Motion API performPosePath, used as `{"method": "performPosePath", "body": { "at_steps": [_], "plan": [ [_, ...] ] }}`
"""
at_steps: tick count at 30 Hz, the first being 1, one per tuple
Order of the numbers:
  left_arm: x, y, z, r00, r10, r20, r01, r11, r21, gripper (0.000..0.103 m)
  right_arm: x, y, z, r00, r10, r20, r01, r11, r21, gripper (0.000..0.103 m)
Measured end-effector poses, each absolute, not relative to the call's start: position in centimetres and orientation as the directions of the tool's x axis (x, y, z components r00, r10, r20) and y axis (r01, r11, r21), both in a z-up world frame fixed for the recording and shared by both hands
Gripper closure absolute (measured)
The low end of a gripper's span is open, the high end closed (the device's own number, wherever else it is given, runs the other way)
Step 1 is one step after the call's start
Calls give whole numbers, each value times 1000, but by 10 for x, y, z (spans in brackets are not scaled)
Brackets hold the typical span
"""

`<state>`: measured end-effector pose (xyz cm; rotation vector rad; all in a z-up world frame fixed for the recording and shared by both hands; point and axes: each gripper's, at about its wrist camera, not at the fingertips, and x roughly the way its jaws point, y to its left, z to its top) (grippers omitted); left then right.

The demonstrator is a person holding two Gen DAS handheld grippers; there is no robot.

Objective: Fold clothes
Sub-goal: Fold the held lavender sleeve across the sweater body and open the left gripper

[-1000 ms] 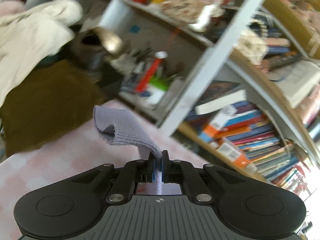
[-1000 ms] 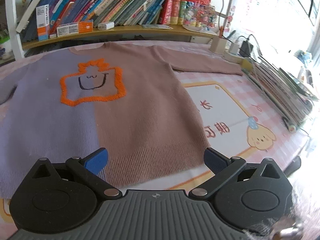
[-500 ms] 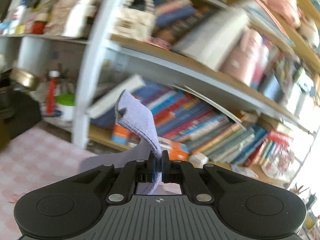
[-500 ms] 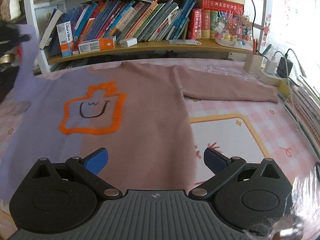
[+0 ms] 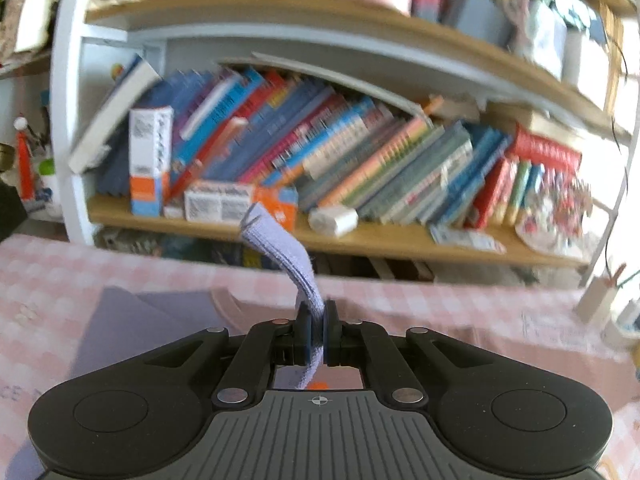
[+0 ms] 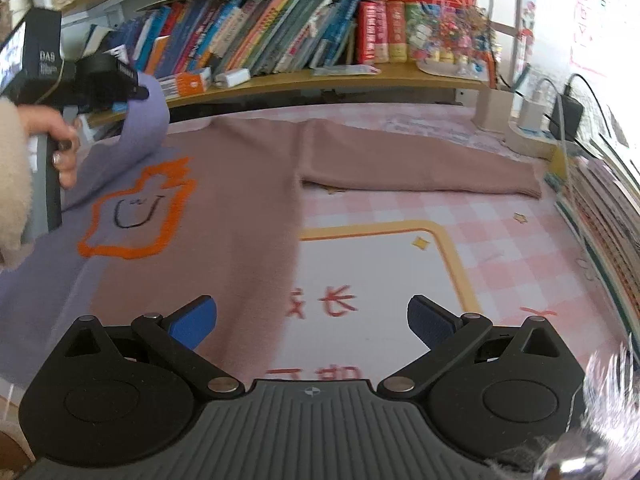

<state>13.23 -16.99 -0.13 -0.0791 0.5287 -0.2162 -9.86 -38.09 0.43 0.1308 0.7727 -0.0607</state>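
Two views: a sweater being folded is shown.
Surface: pink checked cloth, bookshelf behind.
Sweater: spread flat, lilac and dusty pink halves, pink sleeve outstretched.
Left gripper: jaws clamped on the lilac sleeve, which is lifted over the body.
Right gripper: jaws wide apart, nothing held.
Risk: thin cuff could slip out, judged from the small bite.
Right view only: the person's hand and the whole garment are shown.
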Motion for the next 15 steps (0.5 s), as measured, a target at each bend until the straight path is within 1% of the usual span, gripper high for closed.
{"method": "performPosePath", "body": {
  "at_steps": [3,5,6,8,10,11,12,13,15],
  "plan": [
    [132,-185,-14,813,-234,-533,220,971,-92,99,-100,-393,3,711,-16,-703,124,987,102,0],
    [134,-194,-21,790,-222,-572,230,971,-60,96,-101,-398,1,709,-18,-705,133,985,108,0],
    [133,-199,-23,782,-221,-582,238,970,-49,94,-101,-400,0,708,-19,-706,136,984,111,0],
    [130,-207,-24,770,-233,-593,260,965,-42,85,-100,-402,0,709,-12,-705,132,984,117,0],
    [118,-209,-17,768,-305,-563,309,947,-92,68,-99,-403,0,711,-4,-703,127,984,123,0],
    [109,-208,-11,766,-350,-539,342,932,-119,64,-98,-403,0,712,0,-702,124,984,126,0],
    [99,-206,-5,763,-395,-512,377,915,-145,54,-96,-403,0,713,7,-701,118,984,131,0],
    [88,-204,2,752,-430,-499,412,898,-153,51,-95,-402,0,714,16,-700,112,984,137,0],
    [66,-194,14,750,-460,-476,451,881,-140,51,-88,-399,-1,713,46,-699,89,984,155,0]
  ]
}}
